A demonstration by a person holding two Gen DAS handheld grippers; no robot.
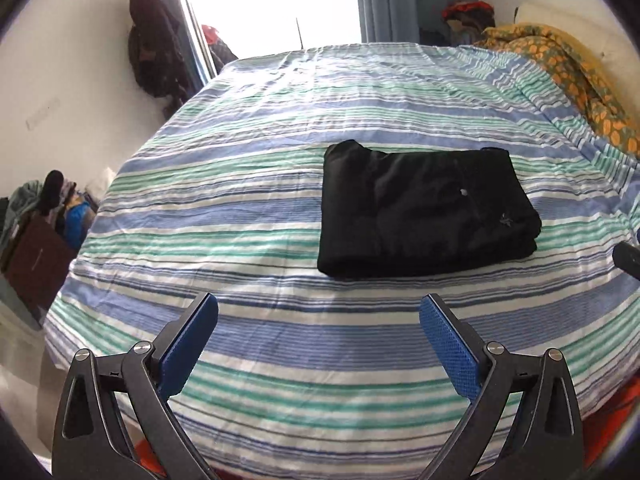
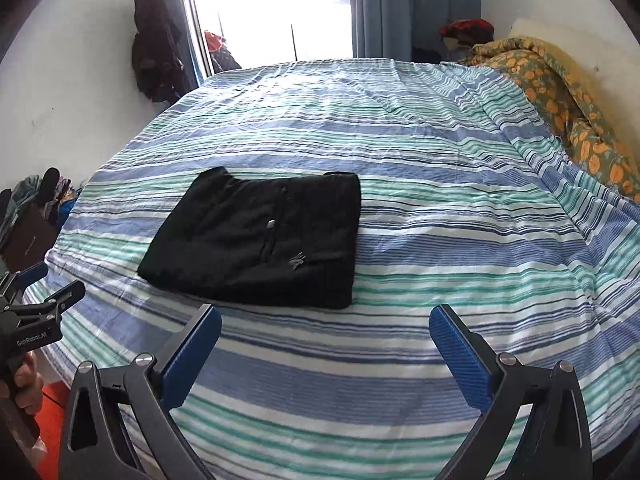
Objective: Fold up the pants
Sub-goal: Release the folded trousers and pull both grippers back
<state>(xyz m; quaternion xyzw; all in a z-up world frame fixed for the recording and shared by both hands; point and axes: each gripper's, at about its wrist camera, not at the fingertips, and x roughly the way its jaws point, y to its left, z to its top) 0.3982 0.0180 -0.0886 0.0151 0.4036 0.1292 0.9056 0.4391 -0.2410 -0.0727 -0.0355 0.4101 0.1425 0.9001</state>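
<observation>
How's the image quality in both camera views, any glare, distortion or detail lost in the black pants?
Left wrist view: window blown out white, bed bulged by fisheye, pants nearly featureless black. Right wrist view: same window glare, pants show zipper and logo, sharp overall.

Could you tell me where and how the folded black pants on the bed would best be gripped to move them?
Probably the thick rolled fold of the black pants along their near edge, approached from the near side of the bed. That edge faces both open grippers, the left gripper and the right gripper, and stacks all layers together, so pinching there should keep the bundle from unfolding.
</observation>
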